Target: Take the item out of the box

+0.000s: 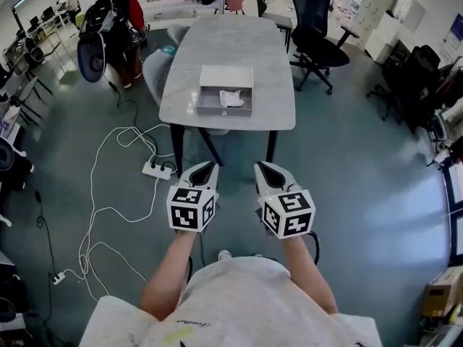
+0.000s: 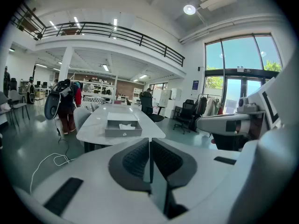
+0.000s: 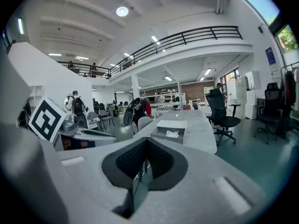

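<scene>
An open grey box (image 1: pixel 226 101) rests near the front edge of a grey table (image 1: pixel 275 56), its pale lid (image 1: pixel 226 76) lying behind it. A crumpled white item (image 1: pixel 231 97) lies inside the box (image 2: pixel 123 129) (image 3: pixel 168 135). My left gripper (image 1: pixel 208 167) and right gripper (image 1: pixel 262 168) are held side by side over the floor, well short of the table. Both are shut with nothing between the jaws, as the left gripper (image 2: pixel 149 146) and right gripper (image 3: pixel 145 146) show in their own views.
White cables and a power strip (image 1: pixel 158 169) lie on the floor left of the table legs. A black office chair (image 1: pixel 317 31) stands at the table's right. A person with bags (image 1: pixel 108 31) is at the far left. Desks and boxes line the room's edges.
</scene>
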`<state>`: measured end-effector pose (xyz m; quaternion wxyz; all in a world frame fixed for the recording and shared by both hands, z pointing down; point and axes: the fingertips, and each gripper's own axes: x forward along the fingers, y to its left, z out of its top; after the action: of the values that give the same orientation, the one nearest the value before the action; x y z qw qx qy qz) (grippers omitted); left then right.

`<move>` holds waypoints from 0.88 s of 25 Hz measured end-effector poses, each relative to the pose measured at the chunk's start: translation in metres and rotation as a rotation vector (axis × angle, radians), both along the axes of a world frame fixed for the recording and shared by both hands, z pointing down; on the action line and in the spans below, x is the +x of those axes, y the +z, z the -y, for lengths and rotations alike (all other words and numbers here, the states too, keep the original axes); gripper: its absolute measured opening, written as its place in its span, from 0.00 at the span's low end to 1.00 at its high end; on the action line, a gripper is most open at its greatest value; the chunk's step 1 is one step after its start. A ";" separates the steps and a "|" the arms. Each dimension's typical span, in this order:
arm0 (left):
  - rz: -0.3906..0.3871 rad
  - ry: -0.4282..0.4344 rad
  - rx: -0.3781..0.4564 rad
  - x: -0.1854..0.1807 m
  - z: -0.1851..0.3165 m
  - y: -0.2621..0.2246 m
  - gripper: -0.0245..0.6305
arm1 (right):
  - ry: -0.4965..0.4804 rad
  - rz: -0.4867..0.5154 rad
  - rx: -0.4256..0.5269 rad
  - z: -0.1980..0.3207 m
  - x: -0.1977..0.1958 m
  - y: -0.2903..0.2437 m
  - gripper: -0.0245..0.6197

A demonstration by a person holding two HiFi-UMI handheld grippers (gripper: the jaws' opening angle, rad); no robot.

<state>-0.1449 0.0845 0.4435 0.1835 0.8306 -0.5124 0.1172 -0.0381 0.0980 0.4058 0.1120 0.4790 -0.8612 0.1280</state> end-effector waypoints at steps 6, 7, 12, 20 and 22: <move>-0.013 -0.002 0.000 -0.006 -0.003 -0.001 0.07 | -0.011 0.011 -0.021 -0.002 -0.012 0.002 0.05; -0.016 -0.003 0.000 -0.007 -0.002 -0.001 0.07 | -0.014 0.007 -0.020 -0.002 -0.013 0.002 0.05; -0.015 -0.010 -0.007 -0.008 0.005 0.004 0.07 | -0.020 0.010 -0.023 0.007 -0.013 0.006 0.05; 0.017 -0.024 -0.025 -0.005 0.036 0.015 0.07 | -0.042 0.023 -0.026 0.045 -0.012 0.016 0.05; 0.025 -0.033 -0.031 -0.004 0.049 0.018 0.07 | -0.052 0.004 -0.020 0.058 -0.010 0.020 0.05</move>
<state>-0.1489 0.0356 0.4620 0.1921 0.8175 -0.5265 0.1325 -0.0484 0.0403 0.4258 0.1183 0.4552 -0.8722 0.1345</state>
